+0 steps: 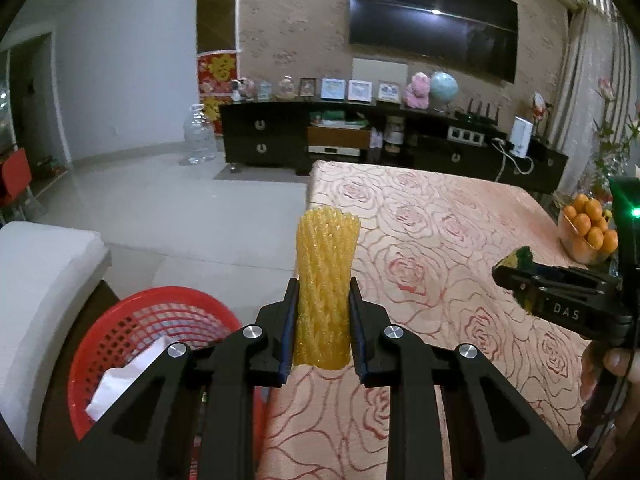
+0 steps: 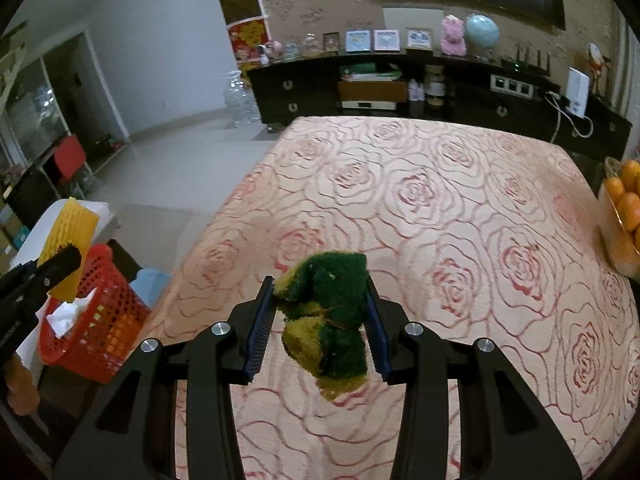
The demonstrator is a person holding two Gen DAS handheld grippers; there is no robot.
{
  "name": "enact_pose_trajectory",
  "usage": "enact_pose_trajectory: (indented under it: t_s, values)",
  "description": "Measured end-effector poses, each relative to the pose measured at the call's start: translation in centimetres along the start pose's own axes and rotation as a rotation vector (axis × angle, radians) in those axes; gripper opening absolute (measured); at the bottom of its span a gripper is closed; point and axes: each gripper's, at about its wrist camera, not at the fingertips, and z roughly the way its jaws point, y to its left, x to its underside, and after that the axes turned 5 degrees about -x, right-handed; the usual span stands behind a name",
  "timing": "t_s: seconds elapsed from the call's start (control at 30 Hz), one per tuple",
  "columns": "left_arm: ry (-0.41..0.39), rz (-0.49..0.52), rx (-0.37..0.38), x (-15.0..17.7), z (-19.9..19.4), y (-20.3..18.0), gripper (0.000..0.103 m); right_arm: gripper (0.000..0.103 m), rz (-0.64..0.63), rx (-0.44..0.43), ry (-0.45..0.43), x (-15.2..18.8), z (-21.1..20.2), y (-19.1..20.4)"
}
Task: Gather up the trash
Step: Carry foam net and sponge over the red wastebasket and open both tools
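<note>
- Left gripper (image 1: 324, 300) is clamped tight on the yellow foam fruit net (image 1: 326, 280), held upright at the table (image 1: 460, 216) edge, near the red basket (image 1: 132, 308). Light and springy, it looks easiest held mid-length.
- Right gripper (image 2: 320, 312) is pinched on the crumpled green-and-yellow scouring sponge (image 2: 332, 312), lifted over the tablecloth. Soft and squashy; a central squeeze should hold it.

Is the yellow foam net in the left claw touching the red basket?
Apart. The right wrist view shows the yellow foam net held in the left claw above the red basket, its lower end clear of the rim.
</note>
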Motion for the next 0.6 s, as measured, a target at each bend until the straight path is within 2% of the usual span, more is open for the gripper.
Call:
enact_pose_trajectory:
  t_s: [0.27, 0.6]
  values:
    - [-0.028, -0.022, -0.060, 0.1, -1.7, 2.7, 0.022, 0.041, -0.030, -0.079, -0.003, -1.0, 0.1, 4.2]
    - [-0.021, -0.064, -0.139, 1.0, -2.7, 7.2, 0.022, 0.041, -0.094, -0.160, 0.001, -1.6, 0.9, 10.1]
